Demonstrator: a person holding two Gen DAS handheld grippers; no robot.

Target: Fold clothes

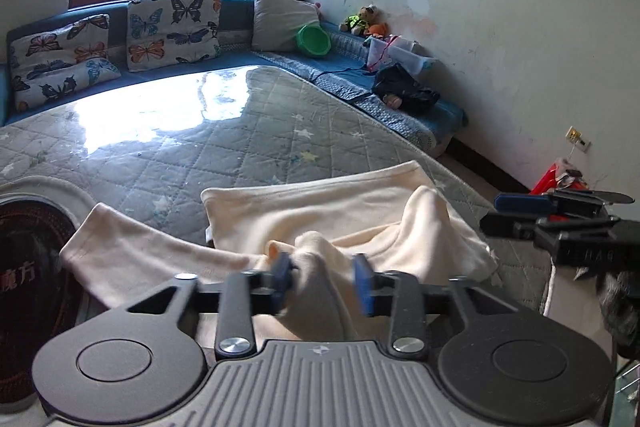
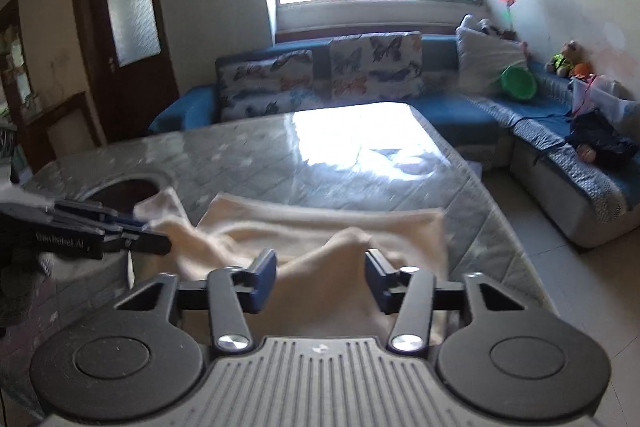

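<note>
A cream garment (image 1: 320, 211) lies rumpled at the near edge of the quilted grey table cover (image 1: 248, 131), one sleeve (image 1: 120, 247) spread to the left. My left gripper (image 1: 323, 279) is open, with a raised bunch of the cloth filling the gap between its blue pads (image 1: 363, 283). My right gripper (image 2: 320, 279) is wide open over the same garment (image 2: 320, 223), and a peak of cloth (image 2: 348, 237) stands just ahead of its fingers. Each gripper shows from the side in the other's view: the right gripper (image 1: 520, 215) and the left gripper (image 2: 112, 223).
A dark round object (image 1: 28, 291) sits in a cut-out of the cover at the left. A blue corner sofa (image 2: 452, 107) with butterfly cushions, a green bowl (image 1: 314, 41) and toys runs behind and to the right. Tiled floor (image 2: 560, 267) lies right of the table.
</note>
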